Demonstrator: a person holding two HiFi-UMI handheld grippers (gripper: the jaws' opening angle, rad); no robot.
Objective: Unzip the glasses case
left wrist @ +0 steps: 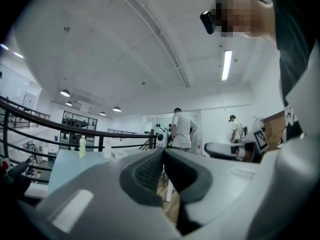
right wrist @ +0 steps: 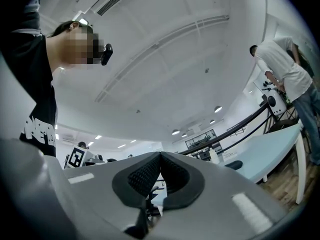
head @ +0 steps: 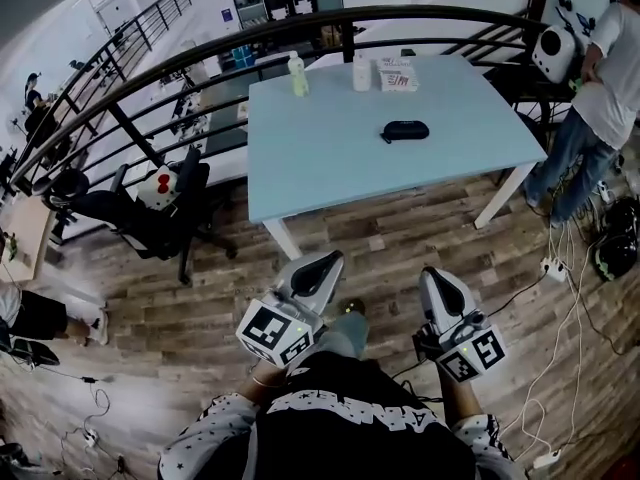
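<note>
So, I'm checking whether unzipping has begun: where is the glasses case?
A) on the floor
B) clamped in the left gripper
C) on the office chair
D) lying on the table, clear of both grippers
D: the glasses case lies on the light blue table, while the left gripper and right gripper, both shut and empty, are over the wooden floor short of it.

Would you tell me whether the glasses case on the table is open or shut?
Shut: the glasses case lies on the table as one dark oval, no lid raised. Its zip is too small to see.
</note>
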